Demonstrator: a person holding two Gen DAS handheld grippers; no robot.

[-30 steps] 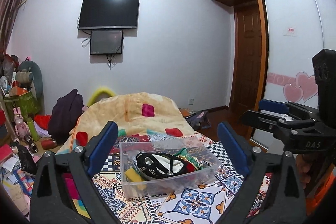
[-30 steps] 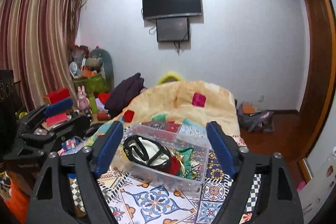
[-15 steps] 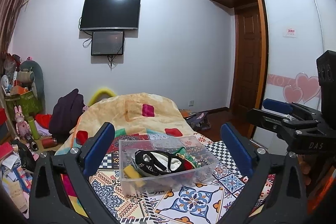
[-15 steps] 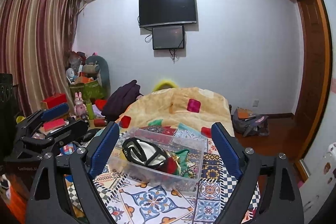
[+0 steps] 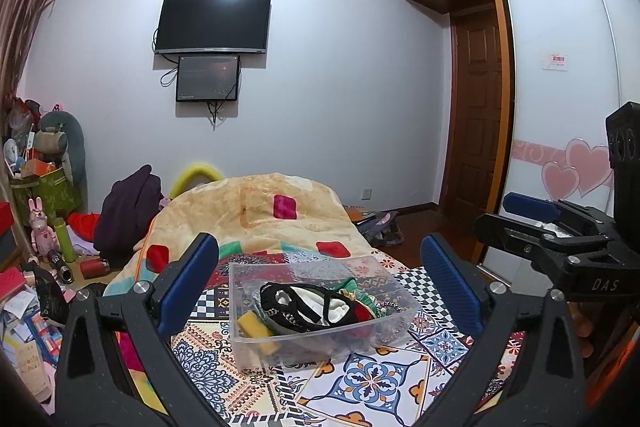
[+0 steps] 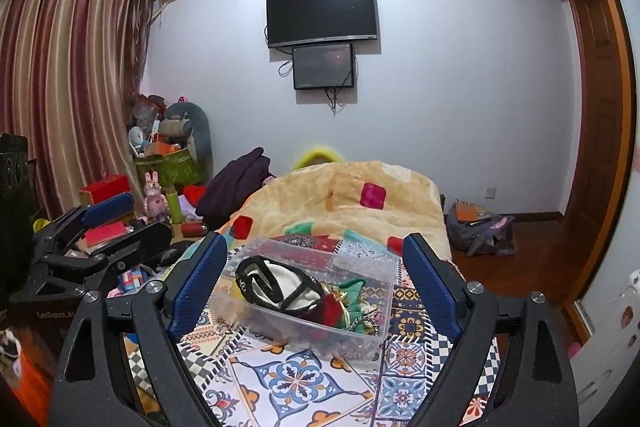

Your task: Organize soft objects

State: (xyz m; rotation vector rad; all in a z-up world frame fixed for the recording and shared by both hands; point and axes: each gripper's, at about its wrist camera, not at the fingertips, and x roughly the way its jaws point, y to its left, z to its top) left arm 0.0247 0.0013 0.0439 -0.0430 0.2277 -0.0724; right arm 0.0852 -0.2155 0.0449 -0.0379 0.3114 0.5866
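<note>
At the left edge of the bed point(image 5: 380, 387), beyond its patterned cover, clutter lies on the floor: a pink rabbit figure point(image 5: 40, 227), a green bottle point(image 5: 64, 239) and a dark purple garment point(image 5: 132, 211) heaped against the bedside. The left gripper point(image 5: 320, 283) hangs above the near part of the bed with its blue-padded jaws wide apart and nothing between them. Framed between those jaws, the clear plastic bin point(image 5: 320, 339) sits on the patterned cover near the middle of the bed, closer to the near edge than to the far one. Inside it lie the soft objects: a yellow sponge point(image 5: 252, 323) at its left end, a black-and-white fabric piece point(image 5: 308, 307) in the middle, and a red and green bundle point(image 5: 364, 307) at its right end, all touching one another. Behind the bin an orange quilt point(image 5: 260, 215) is heaped across the far part of the bed. The right gripper point(image 6: 316, 283) is also over the near part of the bed, jaws spread wide and holding nothing, the bin between them in its own view. By the right edge of the bed a grey bag point(image 6: 476, 227) rests on the wooden floor.
</note>
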